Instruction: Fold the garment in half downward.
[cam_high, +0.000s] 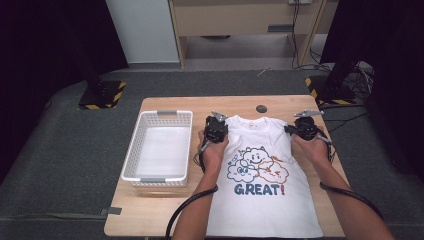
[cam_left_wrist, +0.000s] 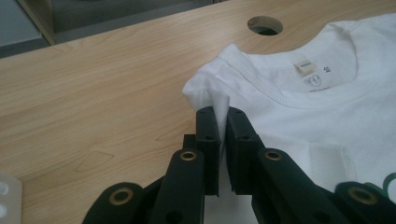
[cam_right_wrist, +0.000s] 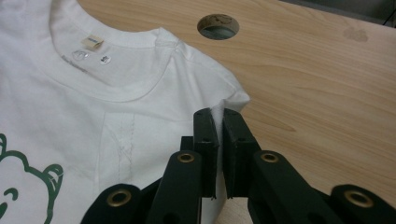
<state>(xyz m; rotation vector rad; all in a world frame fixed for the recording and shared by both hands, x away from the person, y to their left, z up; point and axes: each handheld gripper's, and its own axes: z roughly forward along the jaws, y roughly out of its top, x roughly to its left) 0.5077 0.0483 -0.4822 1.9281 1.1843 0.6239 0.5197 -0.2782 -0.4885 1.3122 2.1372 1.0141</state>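
A lab-like recording room: grey carpet around the wooden table (cam_high: 165, 207), black stand bases with hazard-striped tape (cam_high: 102, 94) behind it, loose cables (cam_high: 362, 75) beyond its far right corner.

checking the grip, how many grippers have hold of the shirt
2: the left gripper is shut on the t-shirt at one shoulder corner, the right gripper on the other.

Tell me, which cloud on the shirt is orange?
The cloud at lower right in the high view, above the exclamation mark. Its outline is orange; the cloud beside it is blue, and the one on top is green.
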